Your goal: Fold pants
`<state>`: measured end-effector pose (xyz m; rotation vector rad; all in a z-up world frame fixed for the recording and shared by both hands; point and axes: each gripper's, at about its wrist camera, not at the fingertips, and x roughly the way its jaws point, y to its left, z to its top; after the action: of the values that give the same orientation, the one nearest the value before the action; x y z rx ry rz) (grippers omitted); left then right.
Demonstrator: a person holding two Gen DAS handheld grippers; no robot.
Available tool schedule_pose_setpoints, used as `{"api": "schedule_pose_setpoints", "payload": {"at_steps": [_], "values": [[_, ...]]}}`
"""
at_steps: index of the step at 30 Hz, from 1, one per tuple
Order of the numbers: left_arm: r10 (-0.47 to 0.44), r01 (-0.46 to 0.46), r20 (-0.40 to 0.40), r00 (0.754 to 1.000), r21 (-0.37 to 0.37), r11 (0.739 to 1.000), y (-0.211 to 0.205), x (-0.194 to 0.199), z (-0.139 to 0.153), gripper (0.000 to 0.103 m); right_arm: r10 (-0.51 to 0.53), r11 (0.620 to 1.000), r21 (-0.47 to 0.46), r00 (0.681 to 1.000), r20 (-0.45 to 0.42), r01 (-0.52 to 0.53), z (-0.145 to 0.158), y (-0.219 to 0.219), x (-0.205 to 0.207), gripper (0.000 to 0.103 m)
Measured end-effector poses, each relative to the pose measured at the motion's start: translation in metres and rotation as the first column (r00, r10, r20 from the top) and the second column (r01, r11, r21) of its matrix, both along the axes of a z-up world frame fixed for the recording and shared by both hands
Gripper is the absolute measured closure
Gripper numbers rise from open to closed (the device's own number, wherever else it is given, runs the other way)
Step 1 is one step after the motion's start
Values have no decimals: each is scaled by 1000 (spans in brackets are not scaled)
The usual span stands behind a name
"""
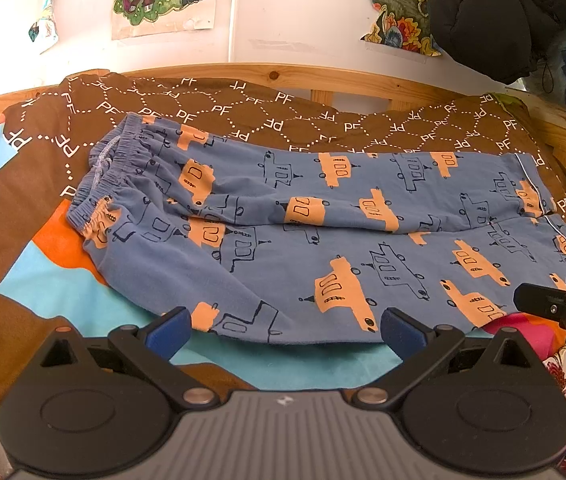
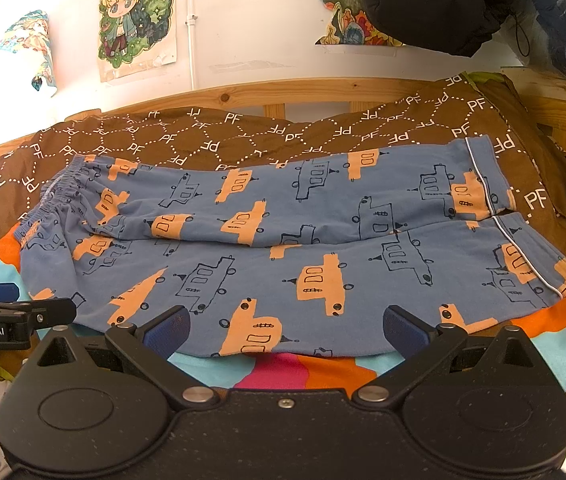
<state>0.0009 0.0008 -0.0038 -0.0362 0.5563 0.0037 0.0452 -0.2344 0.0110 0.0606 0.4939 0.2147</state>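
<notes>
Closest to me, my left gripper (image 1: 285, 330) has its blue-padded fingers spread wide with nothing between them, poised at the near edge of the pants. My right gripper (image 2: 286, 330) is spread the same way and holds nothing, just beside the left one; each shows at the edge of the other's view. Under both lies a bedspread (image 1: 63, 280) with wavy bands of turquoise, orange, pink and brown. On it the pants (image 1: 323, 240) are laid out flat and sideways: blue fabric printed with orange and outlined trucks, the elastic waistband (image 1: 111, 176) to the left, the two white-piped leg cuffs (image 2: 495, 200) to the right. One leg lies beside the other, the far leg slightly overlapping the near one. Beyond the pants is a brown cover (image 2: 243, 136) with white dotted hexagons and the letters PF. Behind it runs a pale wooden bed rail (image 1: 283, 76) against a white wall (image 1: 303, 20). Colourful cartoon drawings (image 2: 135, 16) are taped to that wall, and a black padded coat (image 2: 435, 0) hangs at upper right.
</notes>
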Motion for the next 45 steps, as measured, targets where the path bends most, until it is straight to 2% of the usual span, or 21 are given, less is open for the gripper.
{"api": "schedule_pose_setpoints", "payload": {"at_steps": [11, 14, 18, 20, 21, 24, 27, 30, 34, 38, 40, 42, 45], "values": [[23, -23, 11, 1000, 11, 1000, 0, 1, -1, 0, -38, 999, -20, 999, 14, 39, -1, 0, 0, 1], [28, -27, 25, 999, -22, 999, 3, 6, 3, 0, -53, 998, -19, 999, 10, 53, -2, -3, 2, 1], [55, -51, 30, 998, -106, 993, 15, 25, 17, 0, -67, 998, -12, 998, 14, 67, 2, -6, 9, 1], [41, -38, 25, 999, -115, 993, 20, 39, 28, 0, -68, 998, -1, 998, 18, 68, 9, -11, 16, 1], [14, -11, 25, 1000, -101, 995, 22, 47, 35, 0, -60, 998, 4, 998, 24, 60, 12, -14, 20, 1], [-86, 85, 17, 996, 28, 996, 20, 79, 59, 0, -11, 1000, -22, 999, 41, 12, 26, -24, 40, 1], [-156, 155, -5, 988, 144, 977, 17, 117, 81, 0, 33, 997, -68, 996, 85, -27, 40, -35, 66, 1], [-213, 218, -46, 976, 220, 951, 13, 163, 100, 0, 124, 986, -124, 990, 70, -115, 53, -45, 101, 1], [-256, 282, -132, 958, 243, 928, 6, 224, 103, 0, 281, 945, -160, 959, -43, -285, 68, -57, 163, 1], [-298, 334, -171, 939, 254, 908, 3, 272, 91, 0, 319, 909, -251, 943, -95, -333, 77, -60, 225, 1], [-325, 369, -188, 927, 292, 882, 1, 292, 79, 0, 377, 868, -305, 920, -107, -391, 80, -58, 255, 1], [-361, 412, -209, 909, 322, 852, 0, 312, 69, 0, 435, 829, -321, 888, -146, -459, 81, -52, 287, 1], [-438, 508, -262, 860, 351, 787, -5, 335, 56, 0, 503, 783, -299, 838, -211, -545, 81, -39, 332, 4]]}}
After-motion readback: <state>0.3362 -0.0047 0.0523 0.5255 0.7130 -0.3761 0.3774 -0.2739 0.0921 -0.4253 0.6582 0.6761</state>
